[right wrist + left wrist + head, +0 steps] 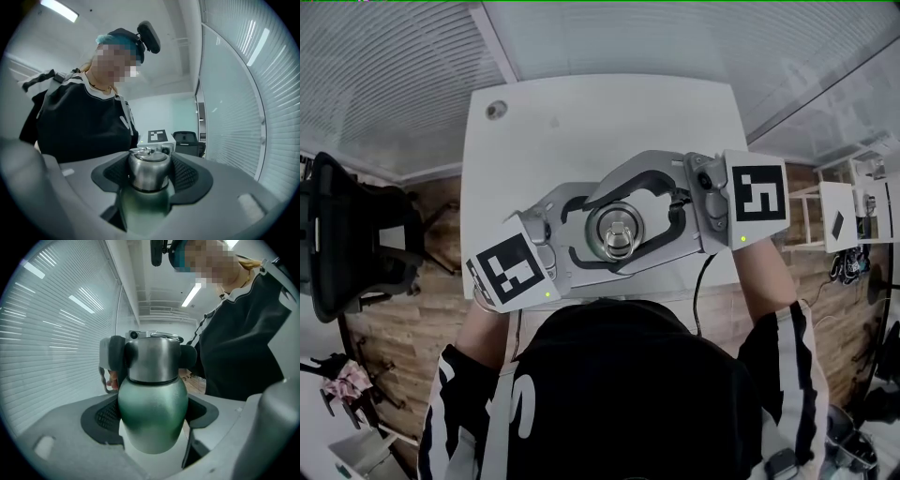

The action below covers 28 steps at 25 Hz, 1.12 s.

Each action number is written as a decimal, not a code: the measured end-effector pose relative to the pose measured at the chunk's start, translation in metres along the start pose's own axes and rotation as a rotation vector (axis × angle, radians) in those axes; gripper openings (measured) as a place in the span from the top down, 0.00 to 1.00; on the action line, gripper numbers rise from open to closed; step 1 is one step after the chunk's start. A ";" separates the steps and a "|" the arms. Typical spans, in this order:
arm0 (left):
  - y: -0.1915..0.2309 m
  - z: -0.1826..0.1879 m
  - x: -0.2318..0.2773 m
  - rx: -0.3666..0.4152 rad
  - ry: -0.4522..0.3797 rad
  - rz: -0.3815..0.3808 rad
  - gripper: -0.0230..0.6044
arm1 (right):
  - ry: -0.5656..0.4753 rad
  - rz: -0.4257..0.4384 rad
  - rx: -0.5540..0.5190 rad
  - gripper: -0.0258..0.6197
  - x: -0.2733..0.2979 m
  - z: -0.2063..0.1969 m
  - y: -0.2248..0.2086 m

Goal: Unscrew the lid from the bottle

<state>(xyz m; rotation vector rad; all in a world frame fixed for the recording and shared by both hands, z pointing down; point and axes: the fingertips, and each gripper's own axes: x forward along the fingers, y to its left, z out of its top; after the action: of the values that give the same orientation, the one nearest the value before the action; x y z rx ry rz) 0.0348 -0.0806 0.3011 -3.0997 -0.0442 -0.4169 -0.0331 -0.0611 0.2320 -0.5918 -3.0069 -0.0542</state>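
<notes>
Green metal bottle (152, 413) w/ a steel lid (153, 357) is held upright between two tongs, over the near part of a white table (581, 122). Whether its base rests on the table cannot be told. Left tongs (598, 234) are clamped on the rounded green body, below the lid. Right tongs (149, 171) are closed round the lid from the opposite side. Their jaws stand wide because the lid is broad, and the lid sits approx. centred between them. A small loop is seen on the lid's top.

Handling, as judged: the bottle is prob. rigid and not fragile, so a firm squeeze can be borne. Weight depends on contents, which can't be seen. Brushed steel and matte paint are likely slippery under a twist, so slip is the main risk. Best hold: the body's widest part for the left tongs, and the lid's straight side wall for the right, not its rounded top edge.
</notes>
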 end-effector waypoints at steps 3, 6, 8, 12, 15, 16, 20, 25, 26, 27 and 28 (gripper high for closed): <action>-0.006 0.000 0.001 -0.004 -0.013 -0.017 0.35 | 0.008 0.054 0.004 0.55 0.001 0.001 0.006; -0.014 0.001 0.004 0.001 -0.008 -0.066 0.35 | 0.030 0.132 0.001 0.55 0.000 0.000 0.015; -0.018 0.001 0.006 0.004 -0.017 -0.099 0.35 | 0.043 0.191 -0.001 0.55 -0.001 0.000 0.020; -0.024 0.003 0.008 0.003 -0.022 -0.134 0.35 | 0.065 0.265 -0.011 0.55 -0.001 -0.001 0.026; -0.018 0.004 0.006 -0.002 -0.031 -0.084 0.35 | 0.046 0.206 -0.020 0.55 0.001 0.003 0.020; -0.014 0.004 0.004 -0.008 -0.034 -0.058 0.35 | 0.037 0.170 -0.020 0.55 0.002 0.003 0.017; 0.006 -0.004 -0.002 -0.031 -0.050 0.055 0.35 | -0.013 -0.001 -0.038 0.49 0.003 0.009 -0.001; 0.040 -0.012 -0.017 -0.051 -0.013 0.317 0.35 | -0.084 -0.479 -0.166 0.47 -0.016 0.025 -0.027; 0.046 -0.014 -0.020 -0.061 -0.014 0.364 0.35 | -0.088 -0.576 -0.174 0.47 -0.020 0.025 -0.030; 0.052 -0.015 -0.023 -0.074 -0.015 0.401 0.35 | -0.092 -0.653 -0.169 0.47 -0.022 0.023 -0.033; 0.057 -0.017 -0.027 -0.084 -0.013 0.431 0.35 | -0.097 -0.716 -0.152 0.47 -0.023 0.021 -0.035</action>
<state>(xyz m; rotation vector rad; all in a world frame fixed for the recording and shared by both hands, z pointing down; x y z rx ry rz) 0.0064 -0.1381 0.3098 -3.0640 0.6423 -0.3867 -0.0265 -0.1015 0.2083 0.5118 -3.1486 -0.3003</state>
